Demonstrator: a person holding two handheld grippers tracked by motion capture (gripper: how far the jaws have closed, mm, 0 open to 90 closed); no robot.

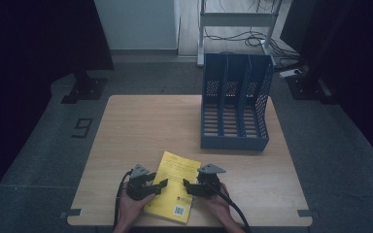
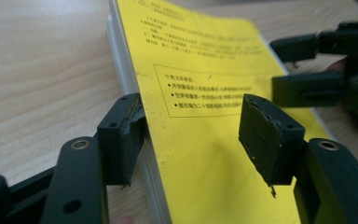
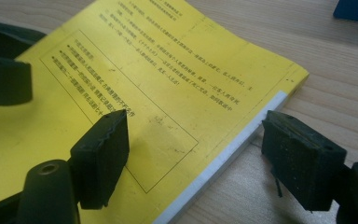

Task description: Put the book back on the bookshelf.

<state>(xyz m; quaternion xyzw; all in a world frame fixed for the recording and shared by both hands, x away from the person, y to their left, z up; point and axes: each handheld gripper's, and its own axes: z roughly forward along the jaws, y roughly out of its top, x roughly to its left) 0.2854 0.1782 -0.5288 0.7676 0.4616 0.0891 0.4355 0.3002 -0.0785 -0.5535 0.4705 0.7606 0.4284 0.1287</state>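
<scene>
Yellow book (image 1: 173, 187) lies flat, back cover up, on the near edge of the wooden table (image 1: 136, 126), midway between your two hands; the blue file rack (image 1: 235, 109) stands well apart at the far right, its slots empty.

High view: your left gripper (image 1: 156, 186) and right gripper (image 1: 188, 187) face each other over the cover from either long side. Neither has lifted anything.

Left gripper view: jaws stand wide. One pad sits against the page edge of the book at the table, the other hovers above the cover, clear of it. No hold yet.

Right gripper view: jaws parted and straddling the other long edge, one pad over the cover, the other out over bare table beside the white page block. Nothing clamped.

Judgement: you are at the approach-and-bracket step, grasp not yet made. Next move calls for getting one pad under the edge, then closing on the book's thickness before any lift; a shallow bite risks catching the cover alone.
</scene>
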